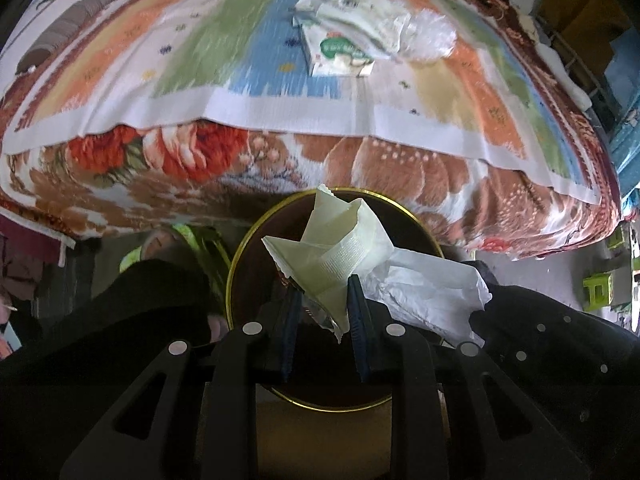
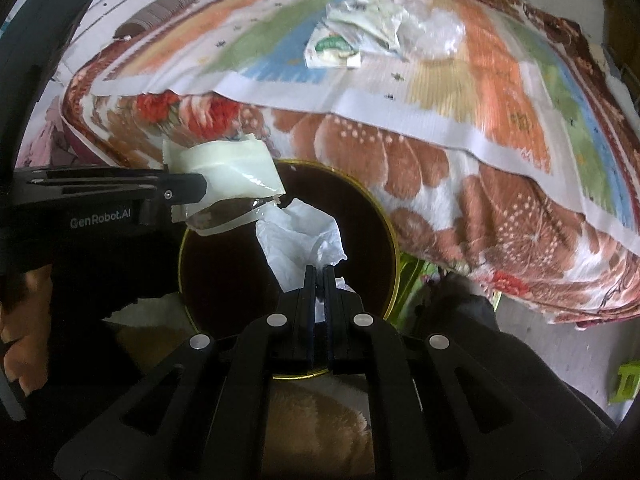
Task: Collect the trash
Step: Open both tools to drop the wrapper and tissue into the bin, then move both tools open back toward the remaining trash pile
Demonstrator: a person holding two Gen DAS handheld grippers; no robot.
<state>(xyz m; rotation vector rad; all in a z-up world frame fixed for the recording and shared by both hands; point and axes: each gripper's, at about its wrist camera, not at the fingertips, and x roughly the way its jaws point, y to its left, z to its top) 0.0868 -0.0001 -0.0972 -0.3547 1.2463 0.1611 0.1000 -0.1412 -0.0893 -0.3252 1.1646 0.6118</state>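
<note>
Left tool (image 1: 325, 286) pinching cream wrapper (image 1: 340, 240) above gold-rimmed bin (image 1: 236, 264). Right tool (image 2: 319, 270) pressed together on white tissue (image 2: 304, 236), over same bin

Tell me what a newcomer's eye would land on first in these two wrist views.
First, the two grippers over the round gold-rimmed bin beside the bed: the left gripper pinches a pale yellowish wrapper, and the right gripper is shut on a crumpled white tissue. Next, the bright striped blanket on the bed, with a small heap of packets and clear plastic lying near its far middle.
</note>
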